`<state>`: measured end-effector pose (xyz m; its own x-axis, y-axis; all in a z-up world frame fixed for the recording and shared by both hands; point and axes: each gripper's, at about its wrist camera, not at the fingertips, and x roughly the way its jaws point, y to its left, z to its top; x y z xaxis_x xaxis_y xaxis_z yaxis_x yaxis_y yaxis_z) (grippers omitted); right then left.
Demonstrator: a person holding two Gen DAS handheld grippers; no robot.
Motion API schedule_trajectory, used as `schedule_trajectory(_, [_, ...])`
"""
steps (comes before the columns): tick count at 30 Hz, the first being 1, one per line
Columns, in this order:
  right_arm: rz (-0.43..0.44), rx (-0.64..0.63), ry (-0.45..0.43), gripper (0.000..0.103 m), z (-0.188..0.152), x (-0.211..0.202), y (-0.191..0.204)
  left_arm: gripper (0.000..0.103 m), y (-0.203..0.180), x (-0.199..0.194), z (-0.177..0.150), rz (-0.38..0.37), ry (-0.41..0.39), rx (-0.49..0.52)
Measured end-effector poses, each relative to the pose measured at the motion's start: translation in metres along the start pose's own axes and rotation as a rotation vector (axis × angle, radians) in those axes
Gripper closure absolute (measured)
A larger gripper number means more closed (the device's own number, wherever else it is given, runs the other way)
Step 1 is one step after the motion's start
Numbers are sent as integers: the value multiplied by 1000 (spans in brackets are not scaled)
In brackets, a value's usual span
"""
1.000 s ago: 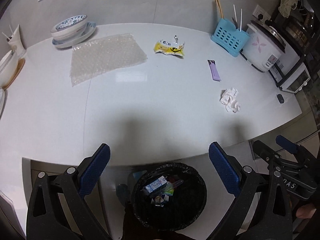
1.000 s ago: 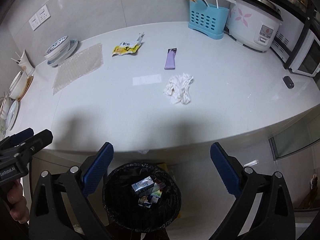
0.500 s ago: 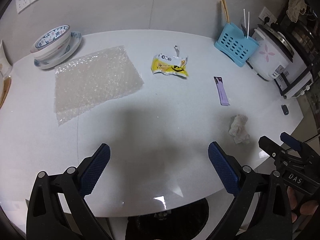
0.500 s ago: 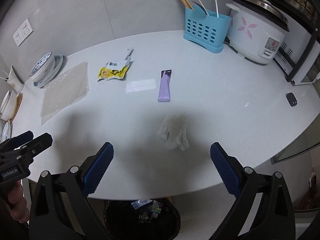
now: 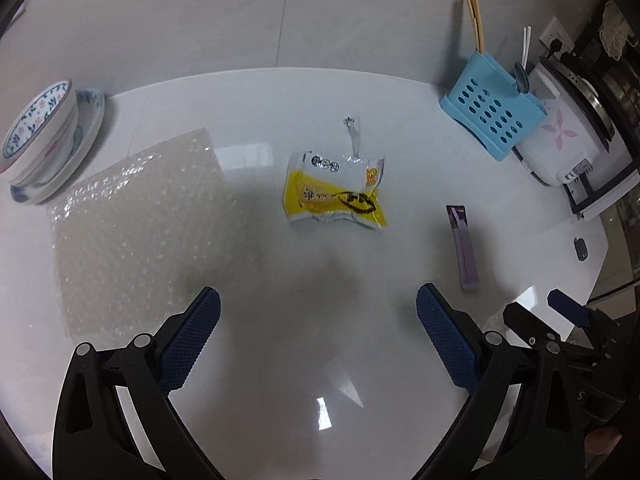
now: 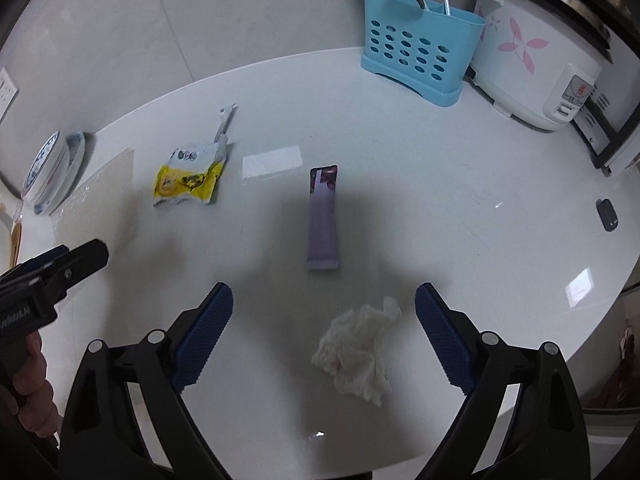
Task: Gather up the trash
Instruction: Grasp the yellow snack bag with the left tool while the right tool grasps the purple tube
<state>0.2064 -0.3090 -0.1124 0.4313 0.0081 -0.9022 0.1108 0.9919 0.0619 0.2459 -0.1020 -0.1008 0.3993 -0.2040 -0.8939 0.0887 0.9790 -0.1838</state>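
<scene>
Both grippers angled down over the glossy white countertop, nothing between either pair of blue pads

Left gripper: jaws spread wide, empty, above bare counter; ahead of it, a torn yellow-and-white foil snack wrapper lying flat near the middle of the counter, with a thin torn silver strip sticking up from its top edge. Clear bubble-wrap sheet flat to the left, its near corner just beside the left pad. Narrow purple sachet flat to the right of the wrapper, well apart from it

Right gripper: jaws wide, just been closing a little, not pressing on anything; crumpled white tissue on the counter between the pads, nearer the right one, touching neither. Purple sachet just beyond the tissue, yellow wrapper farther left

At the back: light-blue perforated plastic cutlery holder with chopsticks, beside a white rice cooker with pink flower print. Stacked blue-patterned white bowls at far left. Small dark object near the right counter edge, too small to identify
</scene>
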Motion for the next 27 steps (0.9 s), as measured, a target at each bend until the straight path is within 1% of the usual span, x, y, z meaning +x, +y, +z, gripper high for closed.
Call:
schedule_trajectory(3, [-5, 2, 33, 23, 9, 16, 2, 7, 0, 18, 19, -21, 26, -9])
schedule_trajectory(8, [-1, 29, 86, 32, 18, 41, 1, 7, -4, 49, 39, -23, 54, -3])
schedule_trajectory(10, [0, 47, 102, 33, 21, 48, -1, 7, -7, 63, 47, -18, 70, 8])
schedule_trajectory(11, [-3, 63, 116, 37, 22, 53, -3, 7, -9, 71, 51, -11, 76, 14])
schedule_trajectory(12, [0, 74, 125, 37, 23, 56, -4, 7, -10, 79, 55, -5, 85, 15])
schedule_trajectory(16, [-5, 98, 145, 42, 28, 67, -7, 7, -14, 102, 64, 11, 117, 12])
schedule_trajectory(20, [11, 137, 176, 52, 33, 79, -10, 8, -18, 120, 73, 39, 137, 18])
schedule_trajectory(22, [4, 144, 174, 54, 34, 81, -10, 10, -23, 123, 77, 53, 135, 36])
schedule_trajectory(27, [-16, 118, 184, 77, 40, 83, -3, 24, -34, 127, 83, 94, 149, 71])
